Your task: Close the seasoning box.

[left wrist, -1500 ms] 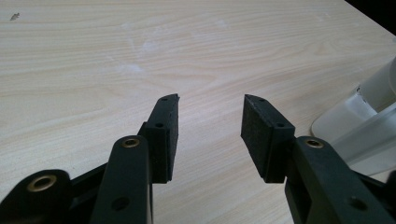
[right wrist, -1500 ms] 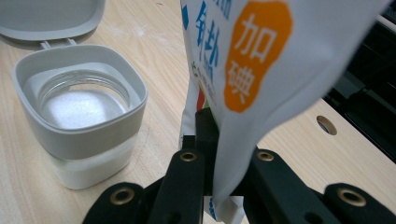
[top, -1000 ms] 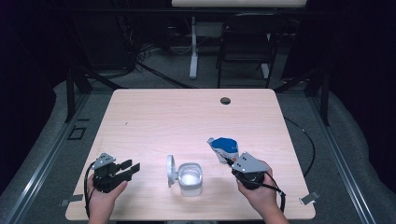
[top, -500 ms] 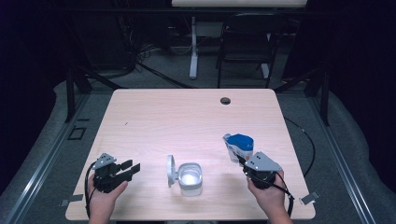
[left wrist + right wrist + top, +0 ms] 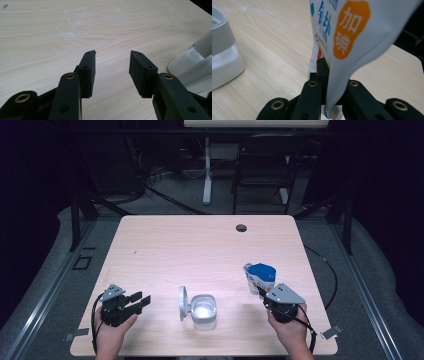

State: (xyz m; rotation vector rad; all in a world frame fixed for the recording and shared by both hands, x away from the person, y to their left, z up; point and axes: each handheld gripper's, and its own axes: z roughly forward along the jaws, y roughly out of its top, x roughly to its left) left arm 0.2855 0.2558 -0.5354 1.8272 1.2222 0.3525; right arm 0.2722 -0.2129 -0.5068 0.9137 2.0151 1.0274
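A white and blue pouch [image 5: 260, 277] with an orange patch [image 5: 350, 30] stands over the right part of the table. My right gripper [image 5: 265, 295] is shut on its lower edge, and the bag's bottom is pinched between the pads [image 5: 325, 82]. A white container [image 5: 204, 310] with its round lid [image 5: 182, 302] flipped up at its left sits near the front middle; its side shows in the right gripper view [image 5: 223, 57]. My left gripper [image 5: 140, 300] rests at the front left, open, with bare table between its pads [image 5: 112, 67].
The light wooden table [image 5: 200, 250] has a round cable hole [image 5: 241, 227] near its far edge. Beyond the table stand a dark chair [image 5: 262, 175] and a white stand [image 5: 206, 170]. A black cable [image 5: 327, 270] loops off the right edge.
My right gripper has carried the pouch to the right, away from the container, and slightly down. The left gripper has stayed where it was.
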